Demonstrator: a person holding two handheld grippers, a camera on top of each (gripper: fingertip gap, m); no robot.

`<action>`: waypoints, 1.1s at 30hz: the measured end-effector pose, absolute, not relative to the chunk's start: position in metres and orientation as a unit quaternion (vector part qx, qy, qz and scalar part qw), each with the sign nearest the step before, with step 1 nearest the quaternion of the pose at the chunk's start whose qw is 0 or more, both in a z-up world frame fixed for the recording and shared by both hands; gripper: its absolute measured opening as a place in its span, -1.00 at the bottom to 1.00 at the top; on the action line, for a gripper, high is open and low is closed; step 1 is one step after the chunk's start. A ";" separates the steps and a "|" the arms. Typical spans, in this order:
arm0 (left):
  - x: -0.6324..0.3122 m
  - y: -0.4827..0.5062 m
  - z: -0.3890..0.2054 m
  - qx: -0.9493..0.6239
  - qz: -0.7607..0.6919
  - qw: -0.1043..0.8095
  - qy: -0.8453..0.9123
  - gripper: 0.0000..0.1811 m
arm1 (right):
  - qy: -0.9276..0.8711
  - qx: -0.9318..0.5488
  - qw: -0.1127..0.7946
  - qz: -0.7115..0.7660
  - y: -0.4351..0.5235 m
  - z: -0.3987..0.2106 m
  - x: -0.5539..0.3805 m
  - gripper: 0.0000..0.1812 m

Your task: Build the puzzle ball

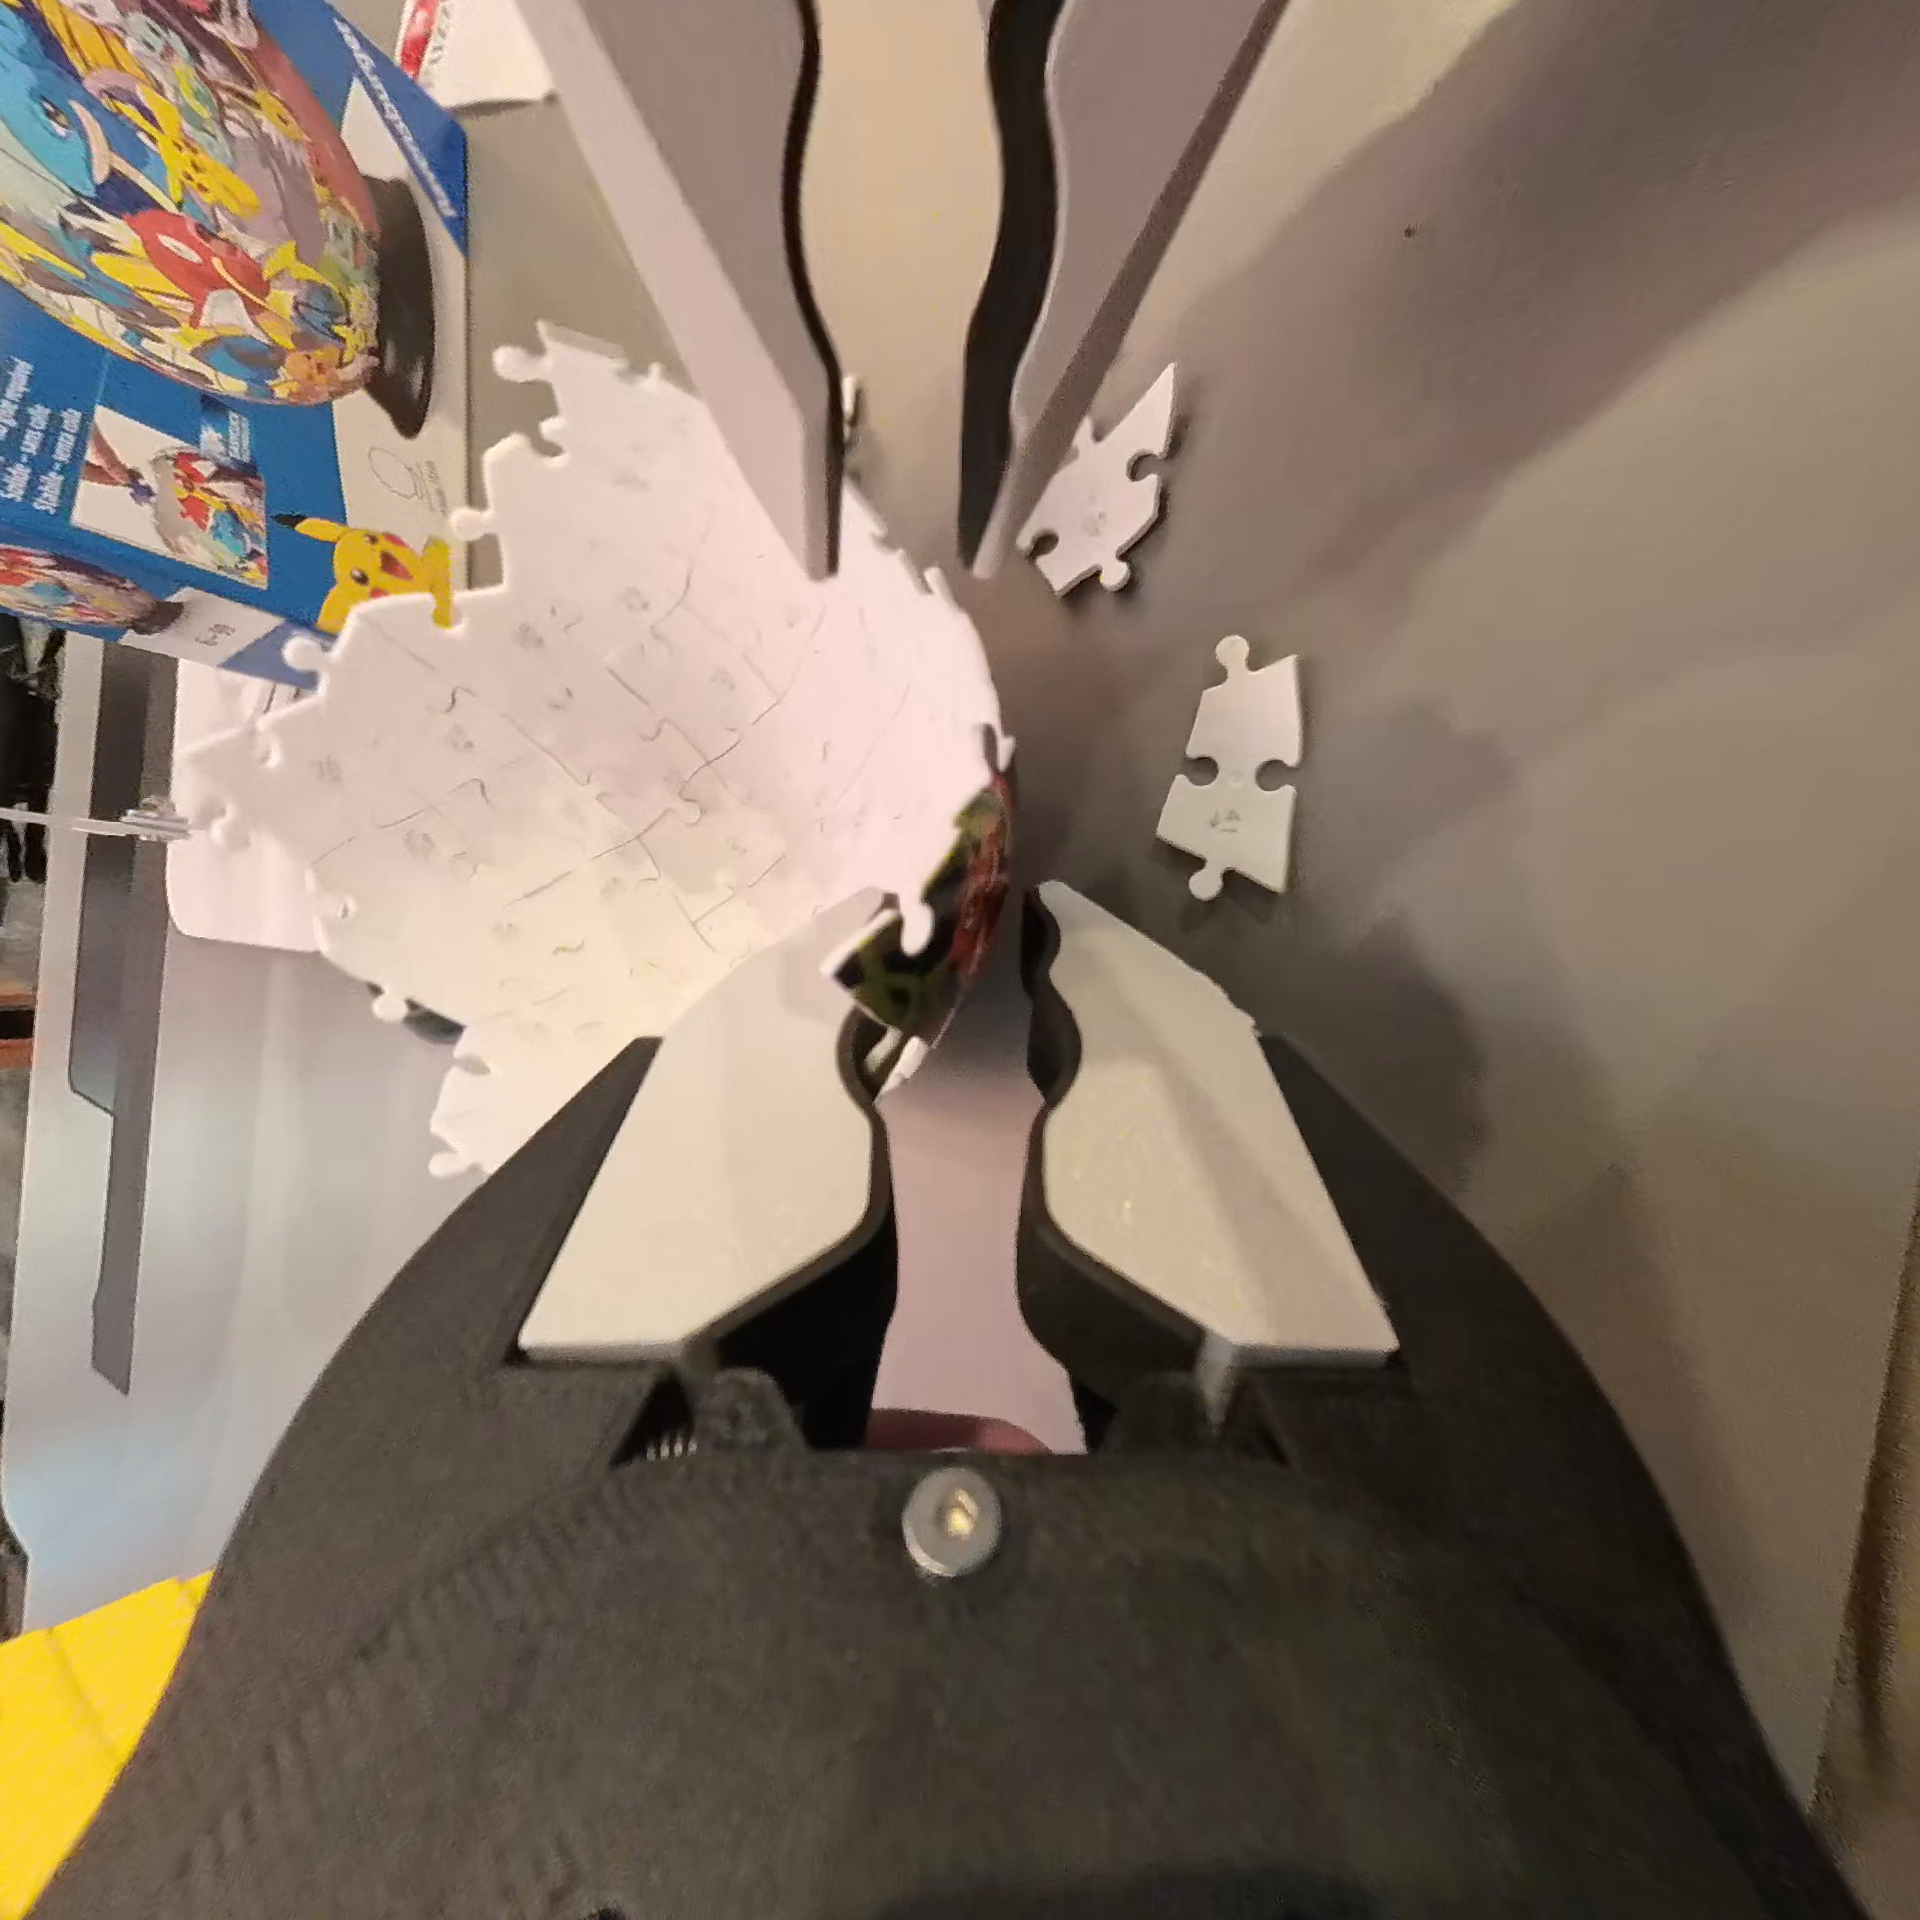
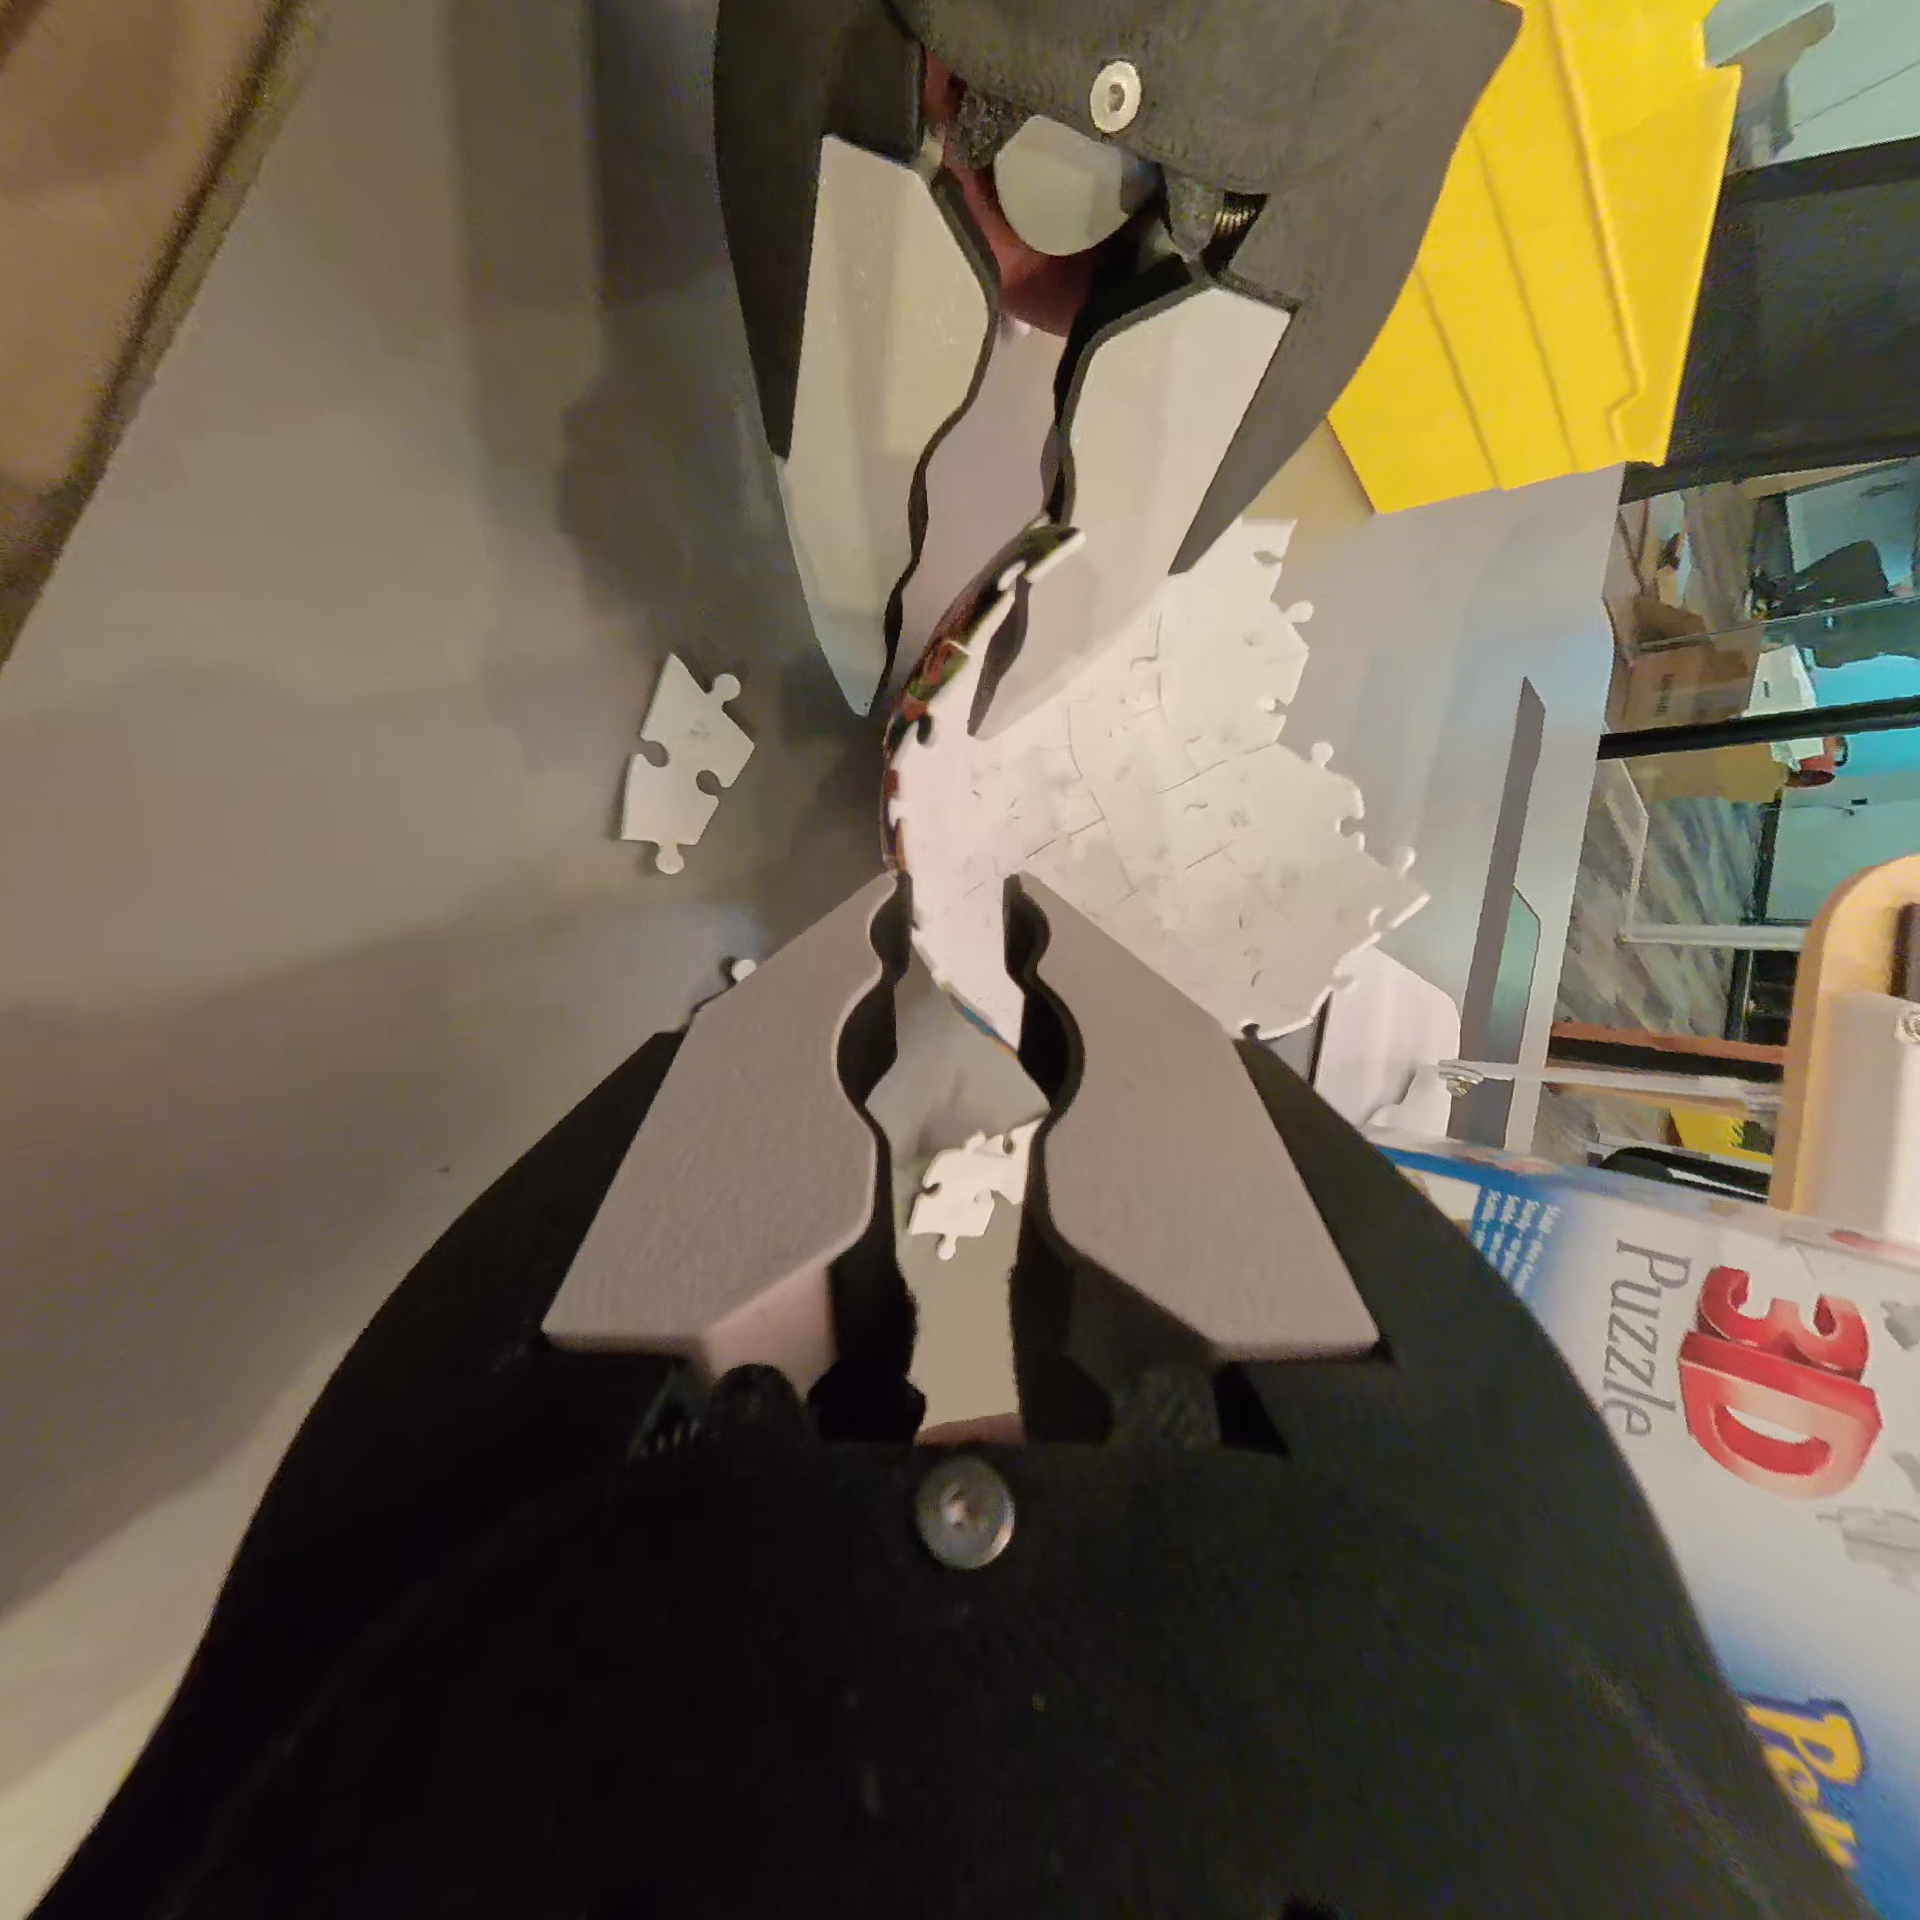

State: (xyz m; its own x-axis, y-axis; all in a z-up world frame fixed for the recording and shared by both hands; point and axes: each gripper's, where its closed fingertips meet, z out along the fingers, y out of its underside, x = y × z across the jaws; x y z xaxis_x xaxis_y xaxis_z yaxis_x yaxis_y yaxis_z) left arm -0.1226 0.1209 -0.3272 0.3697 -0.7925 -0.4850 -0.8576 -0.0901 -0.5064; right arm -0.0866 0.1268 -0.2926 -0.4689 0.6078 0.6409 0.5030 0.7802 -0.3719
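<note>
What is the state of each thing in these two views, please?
Puzzle ball shell: partly built, curved, white inside facing the cameras, held up by both grippers.
Left gripper: shut on the shell's edge.
Right gripper: shut on the shell's opposite edge.
Loose pieces: lying white side up on the grey table, not joined.
Puzzle box: closed.
</note>
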 end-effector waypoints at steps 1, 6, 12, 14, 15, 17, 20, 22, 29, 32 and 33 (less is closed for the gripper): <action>-0.123 0.121 -0.326 -0.736 0.045 0.380 0.559 -0.75 | -0.851 -0.328 0.403 0.070 0.125 -0.289 -0.085 -0.82; -0.125 0.119 -0.318 -0.729 0.044 0.393 0.559 -0.70 | -0.838 -0.348 0.413 0.077 0.120 -0.280 -0.074 -0.82; -0.131 0.114 -0.305 -0.727 0.042 0.410 0.550 -0.60 | -0.823 -0.376 0.416 0.087 0.120 -0.277 -0.059 -0.81; -0.133 0.112 -0.299 -0.729 0.035 0.419 0.540 -0.55 | -0.814 -0.388 0.422 0.093 0.122 -0.273 -0.055 -0.81; -0.135 0.111 -0.296 -0.730 0.035 0.426 0.533 -0.55 | -0.810 -0.394 0.425 0.091 0.125 -0.271 -0.053 -0.80; -0.140 0.113 -0.288 -0.729 0.043 0.440 0.523 -0.55 | -0.803 -0.405 0.426 0.095 0.127 -0.271 -0.048 -0.80; -0.146 0.117 -0.276 -0.731 0.048 0.459 0.503 -0.54 | -0.800 -0.417 0.421 0.095 0.131 -0.275 -0.044 -0.80; -0.152 0.119 -0.265 -0.733 0.040 0.478 0.482 -0.54 | -0.795 -0.424 0.422 0.100 0.133 -0.275 -0.043 -0.80; -0.197 0.141 -0.233 -0.771 0.030 0.536 0.341 -0.51 | -0.736 -0.506 0.428 0.141 0.157 -0.268 -0.037 -0.77; -0.212 0.153 -0.231 -0.802 0.011 0.529 0.276 -0.27 | -0.689 -0.581 0.411 0.138 0.177 -0.274 -0.030 -0.73; -0.215 0.157 -0.231 -0.809 0.008 0.525 0.263 -0.23 | -0.680 -0.591 0.409 0.144 0.180 -0.276 -0.028 -0.73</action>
